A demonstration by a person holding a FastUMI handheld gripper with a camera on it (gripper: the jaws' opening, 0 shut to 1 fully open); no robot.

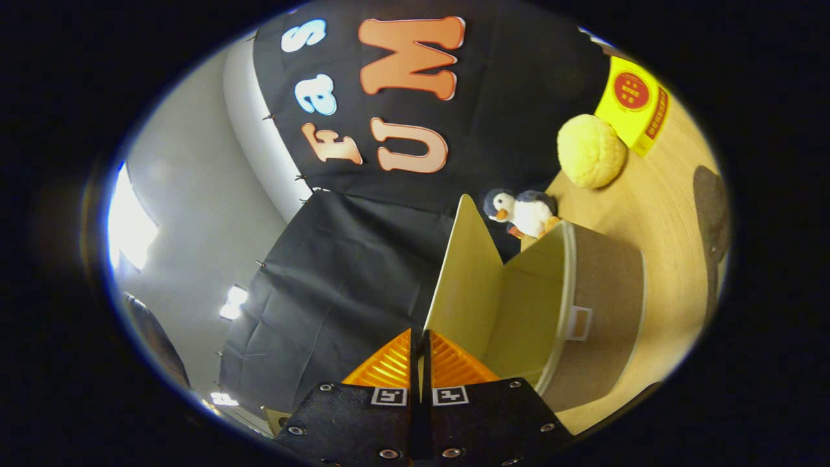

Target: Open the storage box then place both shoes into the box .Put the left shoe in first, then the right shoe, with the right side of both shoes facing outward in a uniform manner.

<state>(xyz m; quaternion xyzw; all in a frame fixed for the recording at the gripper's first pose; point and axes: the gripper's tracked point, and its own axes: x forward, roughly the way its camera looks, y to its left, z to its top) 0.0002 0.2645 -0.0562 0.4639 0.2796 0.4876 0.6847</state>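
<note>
The view is rolled, so the pale wood table (655, 214) runs up the right side, with black cloth and a grey wall to the left. The box (583, 311) stands just ahead of the fingers (420, 344), its lid (463, 285) swung open. The fingers are clenched together, pinching the lid's edge. A penguin toy (522, 211) and a yellow ball (590, 150) lie beyond.

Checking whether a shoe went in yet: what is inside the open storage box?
The brown storage box shows pale bare inner walls beyond its raised lid, whose edge the claw pinches. No shoe is visible; its bottom is hidden.
</note>
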